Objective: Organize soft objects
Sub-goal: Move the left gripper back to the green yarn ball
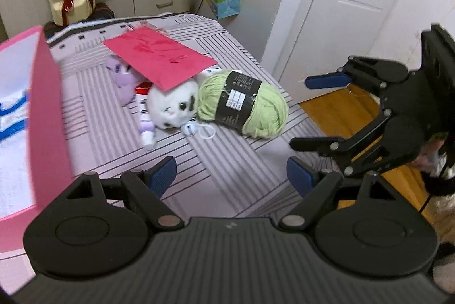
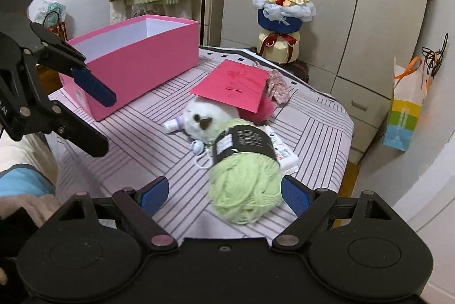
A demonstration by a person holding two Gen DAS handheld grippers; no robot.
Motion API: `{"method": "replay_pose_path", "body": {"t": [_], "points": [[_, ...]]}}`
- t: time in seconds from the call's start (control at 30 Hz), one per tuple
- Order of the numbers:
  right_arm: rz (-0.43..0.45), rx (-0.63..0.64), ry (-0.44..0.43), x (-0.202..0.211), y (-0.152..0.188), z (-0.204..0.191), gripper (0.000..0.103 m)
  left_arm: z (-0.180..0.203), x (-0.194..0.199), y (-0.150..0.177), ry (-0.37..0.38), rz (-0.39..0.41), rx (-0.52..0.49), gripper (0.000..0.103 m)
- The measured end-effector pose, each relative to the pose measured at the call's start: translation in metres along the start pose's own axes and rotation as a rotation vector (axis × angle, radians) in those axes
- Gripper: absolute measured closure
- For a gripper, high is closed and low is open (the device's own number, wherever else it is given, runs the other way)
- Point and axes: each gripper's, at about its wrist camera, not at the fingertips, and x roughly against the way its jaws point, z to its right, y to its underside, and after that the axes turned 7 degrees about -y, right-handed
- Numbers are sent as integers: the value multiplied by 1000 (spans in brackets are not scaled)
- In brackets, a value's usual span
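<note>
A green yarn ball (image 1: 244, 105) with a black label lies on the striped bed (image 1: 227, 162), touching a white plush toy (image 1: 173, 105). A red card (image 1: 162, 56) rests on top of the plush and a purple plush (image 1: 122, 76). My left gripper (image 1: 230, 179) is open over bare sheet, short of the pile. My right gripper (image 2: 224, 197) is open, and the near end of the yarn ball (image 2: 244, 184) sits just ahead of its blue pads (image 2: 295, 199), with no contact visible. An open pink box (image 2: 136, 54) stands on the bed's left.
A lotion tube (image 1: 146, 127), a small bell charm (image 1: 190, 129), a tissue pack (image 2: 284, 154), a red fuzzy item (image 2: 257, 112) and a floral fabric piece (image 2: 277, 86) lie in the pile. A bouquet (image 2: 281, 11) stands behind the bed. Wooden floor (image 1: 341, 110) drops off on the right.
</note>
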Motion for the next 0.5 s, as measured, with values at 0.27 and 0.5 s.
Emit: {"method": "replay_pose_path", "body": {"t": [0.27,0.5], "points": [[30,12,-68,-29,10,27,14,-1,-48,-15,79,24,153,20],[-13,44,-149,-51,7,45,9,1,-80,-19,78,64,274,22]]}}
